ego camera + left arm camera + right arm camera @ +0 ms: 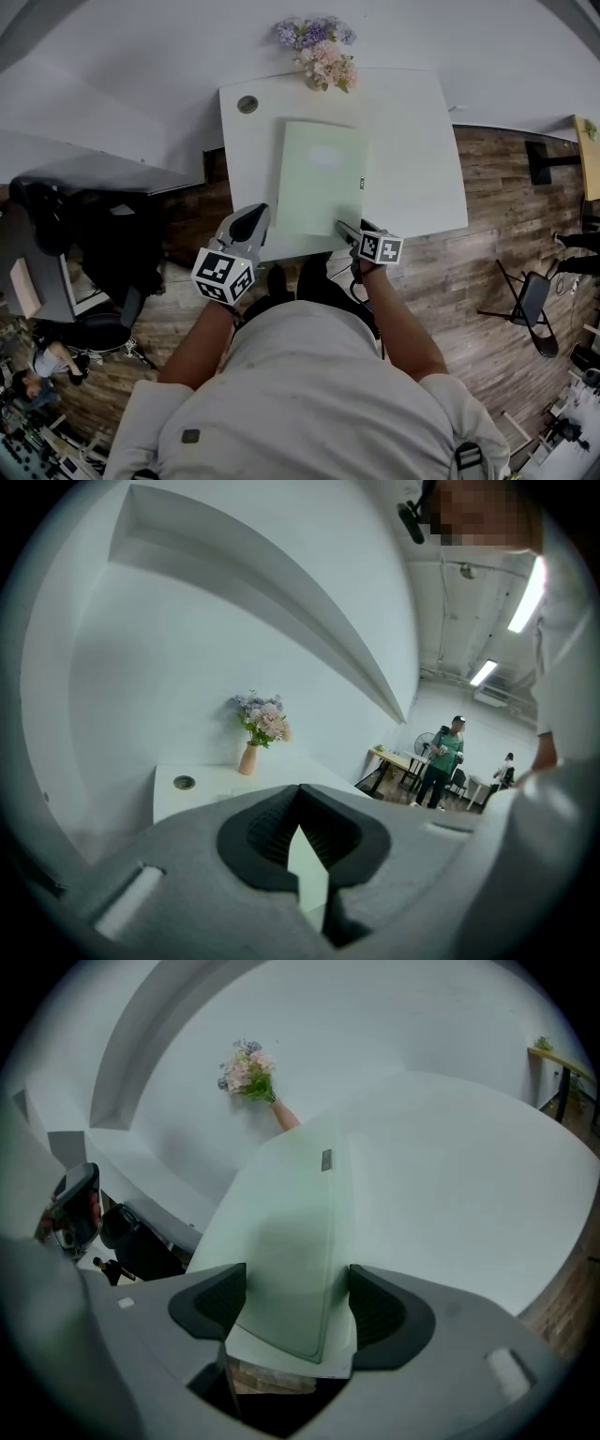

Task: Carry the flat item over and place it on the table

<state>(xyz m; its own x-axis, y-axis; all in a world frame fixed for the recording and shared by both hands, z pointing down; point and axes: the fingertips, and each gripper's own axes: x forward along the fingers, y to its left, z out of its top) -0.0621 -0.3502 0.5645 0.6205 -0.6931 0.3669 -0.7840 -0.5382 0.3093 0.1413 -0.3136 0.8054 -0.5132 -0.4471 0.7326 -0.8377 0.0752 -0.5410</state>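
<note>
The flat item [319,178] is a pale green sheet-like folder lying flat on the white table [412,159], its near edge by the table's front. My right gripper [342,228] is at its near right corner. In the right gripper view the jaws stand open [297,1297], and the item's [291,1232] rounded near end lies between the pads without being pressed. My left gripper [259,214] hovers just off the item's near left corner. In its own view the pads meet at the tips [300,789], with only a pale green sliver showing through the slit behind them.
A vase of flowers [319,52] stands at the table's far edge, and a round cable hole [247,104] sits at the far left corner. A dark office chair and desk [94,244] are to the left. A folding chair [530,300] stands on the wooden floor at right. People [446,752] stand far off.
</note>
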